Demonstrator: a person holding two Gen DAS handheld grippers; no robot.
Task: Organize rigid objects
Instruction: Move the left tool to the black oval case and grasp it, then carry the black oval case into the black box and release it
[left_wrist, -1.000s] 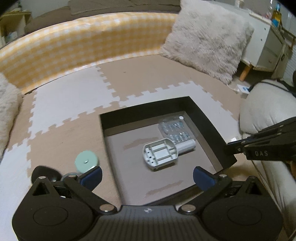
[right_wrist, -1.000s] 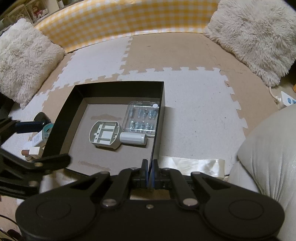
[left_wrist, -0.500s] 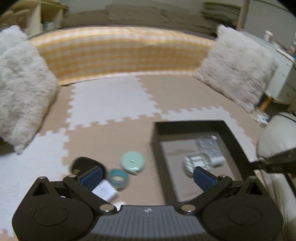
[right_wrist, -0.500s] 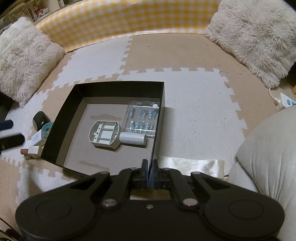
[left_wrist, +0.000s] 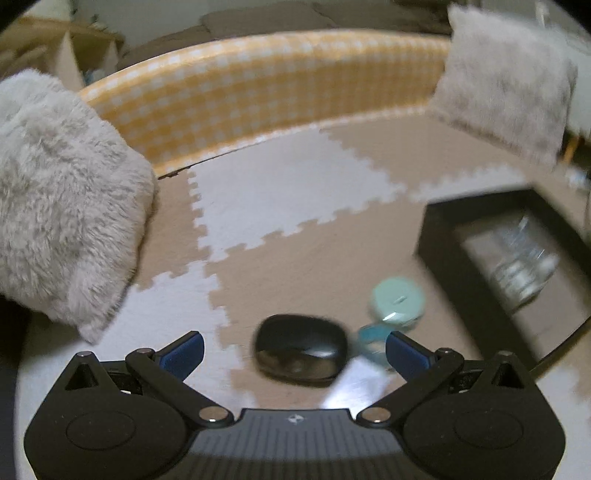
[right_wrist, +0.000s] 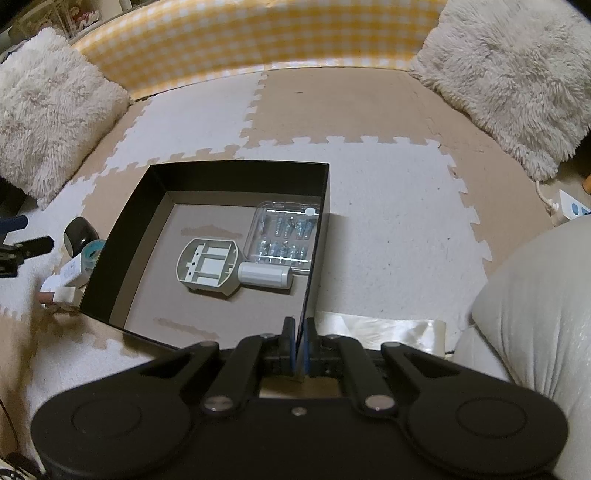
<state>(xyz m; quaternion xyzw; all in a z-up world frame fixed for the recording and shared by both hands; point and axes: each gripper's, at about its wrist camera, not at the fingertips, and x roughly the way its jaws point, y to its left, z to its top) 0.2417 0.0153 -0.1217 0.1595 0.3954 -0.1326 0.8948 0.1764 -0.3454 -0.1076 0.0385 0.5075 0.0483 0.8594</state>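
Left wrist view: black case now between open hand-held gripper.

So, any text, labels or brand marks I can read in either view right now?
No readable text in either view.
Emblem on the left claw: a small mark, no letters legible.
White packet beside the black box: faint print, too small to read.
Round sticker on the clear pack in the box: looks blank.

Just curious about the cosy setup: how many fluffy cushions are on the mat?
2: one fluffy cushion at the far left, one fluffy cushion at the far right, both by the yellow checked bolster. Others may lie out of view.
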